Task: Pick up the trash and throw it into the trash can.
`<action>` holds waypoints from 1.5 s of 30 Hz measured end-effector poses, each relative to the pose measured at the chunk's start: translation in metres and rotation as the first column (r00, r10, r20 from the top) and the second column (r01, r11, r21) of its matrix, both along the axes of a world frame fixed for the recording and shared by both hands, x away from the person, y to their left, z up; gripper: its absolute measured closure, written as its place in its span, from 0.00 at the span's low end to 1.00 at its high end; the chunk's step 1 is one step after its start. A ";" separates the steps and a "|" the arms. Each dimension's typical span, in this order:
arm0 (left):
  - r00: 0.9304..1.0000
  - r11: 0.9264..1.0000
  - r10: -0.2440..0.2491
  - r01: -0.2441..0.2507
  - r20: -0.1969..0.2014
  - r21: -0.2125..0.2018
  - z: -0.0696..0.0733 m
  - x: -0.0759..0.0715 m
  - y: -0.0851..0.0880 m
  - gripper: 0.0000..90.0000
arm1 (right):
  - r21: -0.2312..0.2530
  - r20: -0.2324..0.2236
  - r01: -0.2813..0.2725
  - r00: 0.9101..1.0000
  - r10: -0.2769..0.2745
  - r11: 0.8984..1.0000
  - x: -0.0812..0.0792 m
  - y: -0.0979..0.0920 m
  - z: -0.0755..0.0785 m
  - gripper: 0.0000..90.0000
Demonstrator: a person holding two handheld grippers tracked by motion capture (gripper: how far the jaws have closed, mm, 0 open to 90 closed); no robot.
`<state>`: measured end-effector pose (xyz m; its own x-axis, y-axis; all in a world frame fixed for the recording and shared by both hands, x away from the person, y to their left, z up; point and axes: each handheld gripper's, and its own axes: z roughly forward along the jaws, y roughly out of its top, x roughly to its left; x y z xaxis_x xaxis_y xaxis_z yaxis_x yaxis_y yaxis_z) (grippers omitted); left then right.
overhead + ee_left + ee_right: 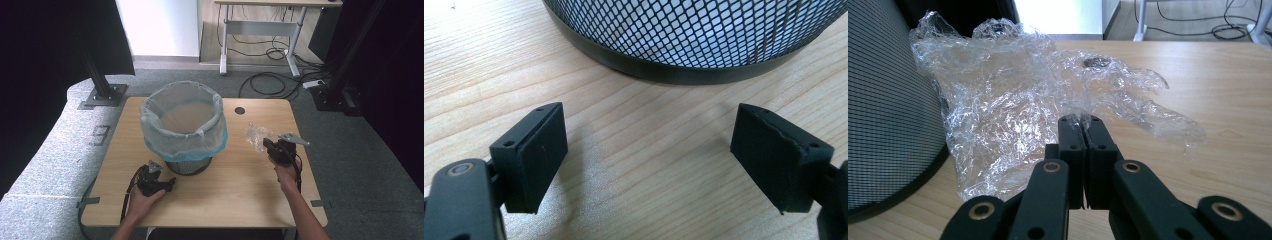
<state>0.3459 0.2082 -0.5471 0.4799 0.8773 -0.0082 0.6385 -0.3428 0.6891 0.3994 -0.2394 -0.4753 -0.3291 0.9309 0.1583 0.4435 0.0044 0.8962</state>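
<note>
The right tongs were pinched tight on crumpled clear plastic wrap, held above the bench just right of the mesh bin. The left tongs gaped wide and empty just before the bin's base.

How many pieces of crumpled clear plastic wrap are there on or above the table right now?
1. The plastic wrap is pinched in the shut right gripper, right of the lined mesh bin. More pieces could be hidden inside the bin, whose bottom is out of sight.
</note>
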 end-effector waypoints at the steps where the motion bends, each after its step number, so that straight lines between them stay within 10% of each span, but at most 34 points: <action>1: 1.000 1.000 0.000 0.000 0.000 0.000 0.000 0.000 0.000 0.16 | 0.002 0.005 -0.005 1.000 0.005 1.000 -0.001 0.001 0.002 0.97; 45: 1.000 1.000 -0.006 0.006 -0.001 0.002 0.000 0.000 -0.001 0.16 | 0.143 0.233 -0.077 0.971 0.042 0.987 -0.032 -0.008 0.090 0.98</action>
<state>0.3462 0.2076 -0.5469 0.4855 0.8742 -0.0070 0.6371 -0.3483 0.6876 0.3677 -0.2473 -0.3855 -0.4270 0.8798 0.2089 0.2295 -0.1180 0.9661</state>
